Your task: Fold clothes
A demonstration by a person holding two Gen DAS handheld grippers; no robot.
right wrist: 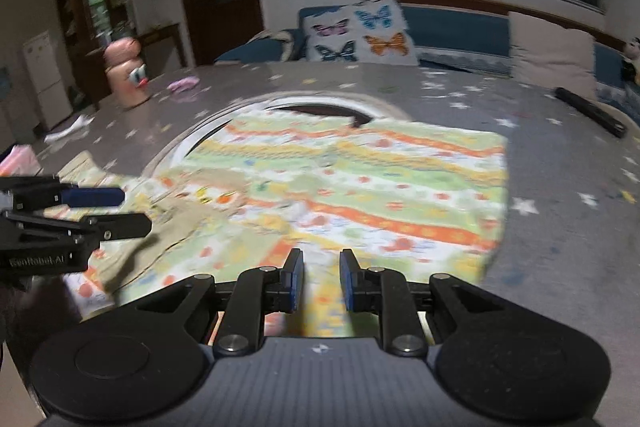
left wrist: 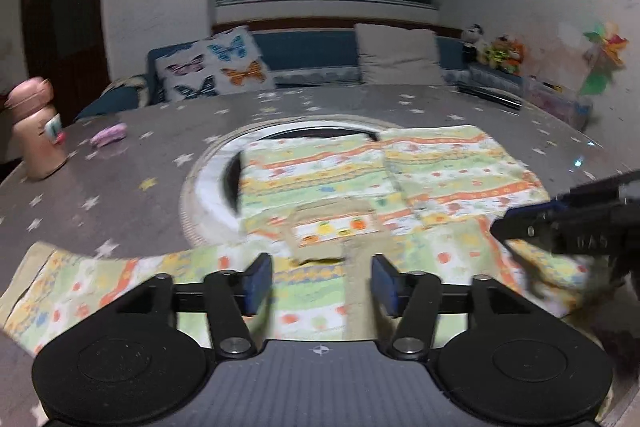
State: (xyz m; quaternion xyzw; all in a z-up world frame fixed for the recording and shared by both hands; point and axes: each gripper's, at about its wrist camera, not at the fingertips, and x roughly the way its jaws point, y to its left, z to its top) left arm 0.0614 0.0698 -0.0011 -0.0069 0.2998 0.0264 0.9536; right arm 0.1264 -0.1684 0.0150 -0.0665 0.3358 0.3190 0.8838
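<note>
Both grippers hover over the striped garment (left wrist: 360,183) spread flat on the star-print table (left wrist: 120,187), left gripper (left wrist: 322,281) released wide, right gripper (right wrist: 321,281) parted too, apparently gripping nothing.

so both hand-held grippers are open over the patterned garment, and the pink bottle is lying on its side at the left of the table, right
Not quite: the pink bottle is standing upright, not lying on its side, as the left wrist view shows. The rest holds: the left hand-held gripper and right hand-held gripper are both open over the patterned garment, and the bottle is at the left of the table.
</note>
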